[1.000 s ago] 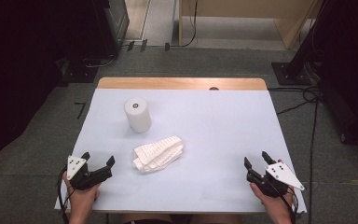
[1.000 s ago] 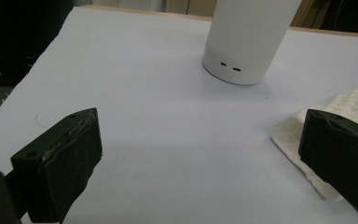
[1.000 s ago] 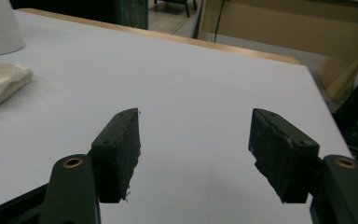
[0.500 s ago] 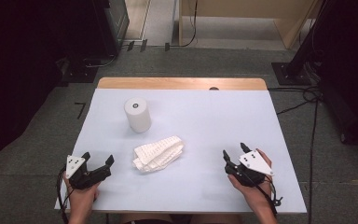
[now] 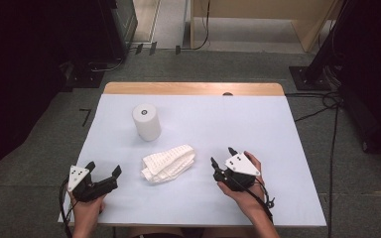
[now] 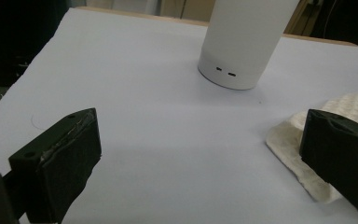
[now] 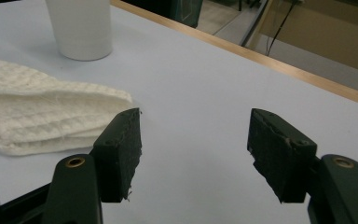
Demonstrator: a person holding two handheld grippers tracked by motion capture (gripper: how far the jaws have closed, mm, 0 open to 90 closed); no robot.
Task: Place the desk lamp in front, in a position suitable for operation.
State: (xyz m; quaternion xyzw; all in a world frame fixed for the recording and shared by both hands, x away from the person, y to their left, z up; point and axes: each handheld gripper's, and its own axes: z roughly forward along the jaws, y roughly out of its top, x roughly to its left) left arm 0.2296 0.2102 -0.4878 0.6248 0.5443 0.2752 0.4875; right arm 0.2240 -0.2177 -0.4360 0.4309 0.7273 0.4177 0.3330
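High view: right tongs gaping beside cloth (hand low, level).

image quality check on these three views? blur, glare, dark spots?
High view: table evenly lit, surroundings dark, slightly soft. Left gripper view: white cylinder washed out, near jaws soft. Right gripper view: folded cloth weave crisp, background blurred, no glare.
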